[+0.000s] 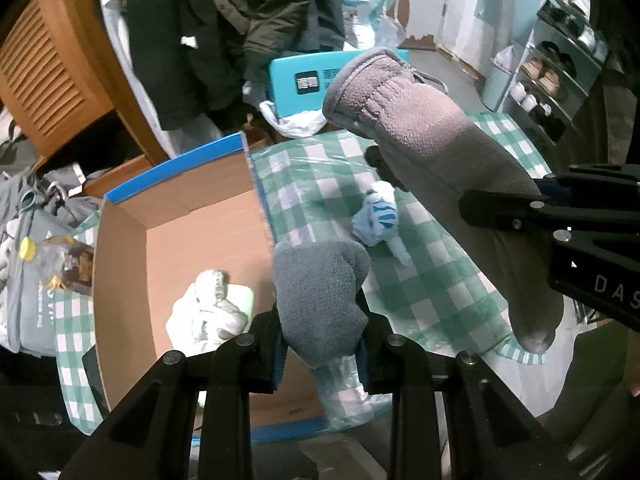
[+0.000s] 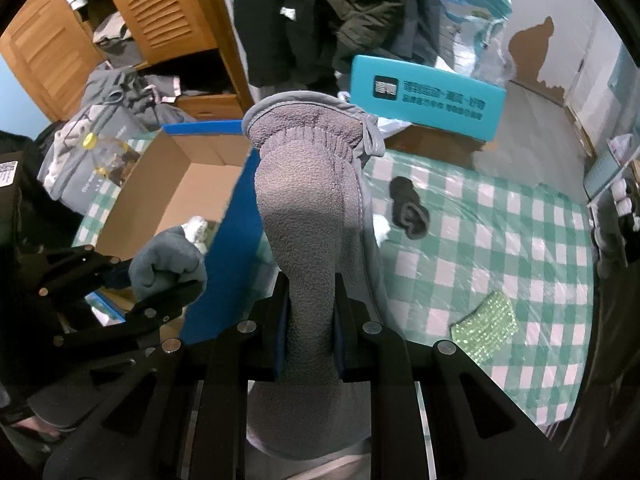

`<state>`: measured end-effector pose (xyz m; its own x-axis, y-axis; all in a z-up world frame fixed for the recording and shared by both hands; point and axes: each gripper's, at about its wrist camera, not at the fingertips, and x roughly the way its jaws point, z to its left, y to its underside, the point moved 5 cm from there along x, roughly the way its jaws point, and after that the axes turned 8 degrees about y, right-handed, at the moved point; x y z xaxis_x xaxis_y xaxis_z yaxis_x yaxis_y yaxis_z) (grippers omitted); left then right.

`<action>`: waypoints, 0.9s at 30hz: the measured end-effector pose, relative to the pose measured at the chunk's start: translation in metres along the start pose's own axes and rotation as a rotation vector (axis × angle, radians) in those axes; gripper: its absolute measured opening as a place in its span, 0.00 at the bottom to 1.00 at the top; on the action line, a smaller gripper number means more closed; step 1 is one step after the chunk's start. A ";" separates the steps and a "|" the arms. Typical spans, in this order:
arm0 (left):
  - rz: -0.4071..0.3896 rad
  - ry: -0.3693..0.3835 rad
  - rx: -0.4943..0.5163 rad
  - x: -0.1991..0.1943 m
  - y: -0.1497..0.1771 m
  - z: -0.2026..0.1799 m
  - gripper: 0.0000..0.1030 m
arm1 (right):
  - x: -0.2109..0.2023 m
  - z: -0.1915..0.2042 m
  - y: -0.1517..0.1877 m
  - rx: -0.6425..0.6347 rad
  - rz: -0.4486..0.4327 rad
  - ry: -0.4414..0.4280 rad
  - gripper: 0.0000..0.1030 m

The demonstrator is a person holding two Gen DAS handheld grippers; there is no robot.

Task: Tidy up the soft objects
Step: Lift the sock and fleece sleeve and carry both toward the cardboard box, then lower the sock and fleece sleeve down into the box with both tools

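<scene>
My left gripper (image 1: 320, 332) is shut on a blue-grey knit sock (image 1: 320, 292), held over the right wall of an open cardboard box (image 1: 132, 256). It also shows in the right wrist view (image 2: 170, 258). My right gripper (image 2: 310, 320) is shut on a long grey fleece slipper-sock (image 2: 308, 208), held above the checked table; it shows in the left wrist view (image 1: 424, 136) too. A white and pale green cloth bundle (image 1: 212, 312) lies inside the box. A blue-and-white striped sock (image 1: 378, 220), a dark sock (image 2: 408, 208) and a green knit cloth (image 2: 486, 328) lie on the table.
The table has a green-and-white checked cover (image 2: 500, 240) under clear plastic. A teal box (image 2: 428, 96) stands at its far edge. Grey bags (image 1: 32, 272) sit left of the cardboard box. A wooden louvred cabinet (image 2: 160, 8), hanging dark coats and a shoe rack (image 1: 560, 68) surround it.
</scene>
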<state>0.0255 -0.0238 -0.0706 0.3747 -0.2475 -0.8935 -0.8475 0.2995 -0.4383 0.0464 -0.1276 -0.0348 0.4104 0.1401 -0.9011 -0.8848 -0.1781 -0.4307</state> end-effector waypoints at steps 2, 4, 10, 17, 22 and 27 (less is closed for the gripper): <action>-0.005 -0.003 -0.012 -0.002 0.002 0.007 0.27 | 0.001 0.009 -0.004 -0.011 -0.002 -0.006 0.16; -0.011 -0.009 -0.026 -0.005 0.005 0.015 0.27 | 0.002 0.017 -0.007 -0.019 -0.001 -0.010 0.16; -0.016 -0.025 -0.070 -0.009 0.010 0.039 0.27 | 0.005 0.043 -0.016 -0.052 0.001 -0.032 0.16; -0.019 -0.053 -0.114 -0.011 0.017 0.065 0.27 | 0.011 0.072 -0.026 -0.086 0.004 -0.052 0.16; -0.019 -0.071 -0.144 -0.013 0.022 0.082 0.27 | 0.018 0.092 -0.032 -0.106 0.016 -0.069 0.16; -0.015 -0.087 -0.169 -0.012 0.027 0.098 0.27 | 0.026 0.113 -0.037 -0.123 0.031 -0.083 0.16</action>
<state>0.0347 0.0778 -0.0811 0.4123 -0.1675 -0.8955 -0.8901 0.1354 -0.4351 0.0650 -0.0069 -0.0367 0.3592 0.2118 -0.9089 -0.8608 -0.3010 -0.4103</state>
